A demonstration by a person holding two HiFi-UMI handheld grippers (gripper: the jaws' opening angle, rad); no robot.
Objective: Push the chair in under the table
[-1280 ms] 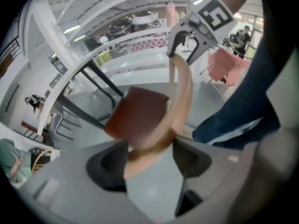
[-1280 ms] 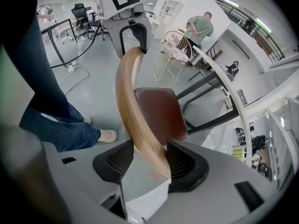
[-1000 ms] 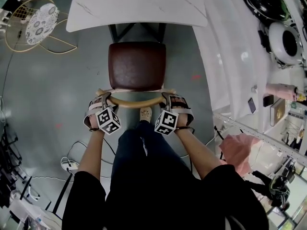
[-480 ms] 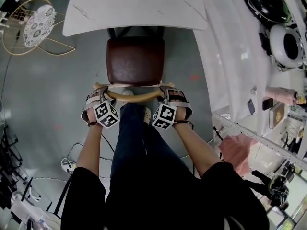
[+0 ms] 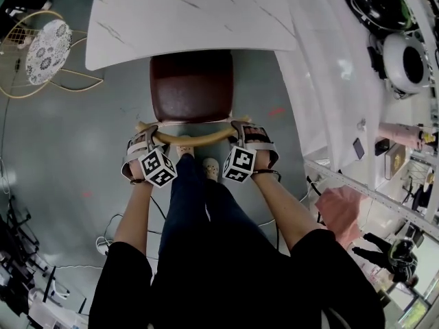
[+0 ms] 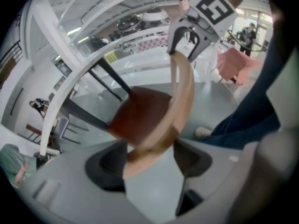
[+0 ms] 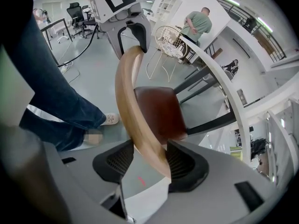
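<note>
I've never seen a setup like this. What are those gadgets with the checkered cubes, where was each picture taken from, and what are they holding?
There is no robot here. A person holds a clamp in each hand: the left gripper and the right gripper. The patterned cubes are part of them. The top-down picture comes from a camera on the person's head. The other two come from a camera riding on each gripper, looking along its jaws. In front of the person stands a chair, and both grippers are shut on its curved wooden backrest. The chair's far end reaches the edge of a white marble-look table.
</note>
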